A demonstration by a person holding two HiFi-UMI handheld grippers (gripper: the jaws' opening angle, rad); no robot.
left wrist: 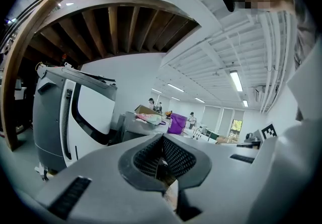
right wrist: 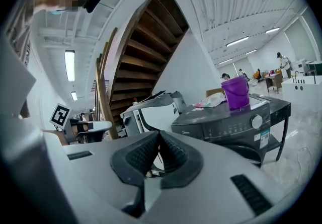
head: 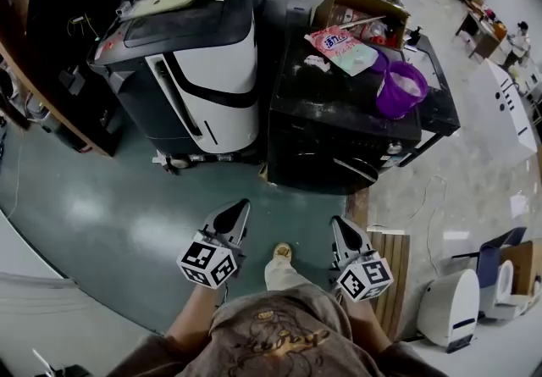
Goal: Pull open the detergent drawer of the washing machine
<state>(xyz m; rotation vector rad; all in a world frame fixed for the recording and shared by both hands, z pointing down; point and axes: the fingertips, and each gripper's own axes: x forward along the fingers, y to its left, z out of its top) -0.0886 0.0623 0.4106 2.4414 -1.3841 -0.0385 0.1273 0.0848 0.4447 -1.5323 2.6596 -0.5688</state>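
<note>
Detergent drawer (right wrist: 195, 128) sits flush and shut at the left end of the dark washing machine's (head: 339, 134) control panel. On the machine's top stand a purple bucket (head: 400, 87) and a pink bag (head: 343, 49). In front of the machine, well apart from it, the left gripper (head: 244, 204) and right gripper (head: 336, 221) both have their jaws together on nothing.

Head view, centre right: the washer (head: 339, 142) front is near black, and the drawer can't be picked out. Right gripper view, lower right: the washer's door sinks behind the right gripper (right wrist: 158, 132); the panel print is too small to read. Left gripper view, mid-frame: only the washer's top clears the white machine (left wrist: 70, 117).
</note>
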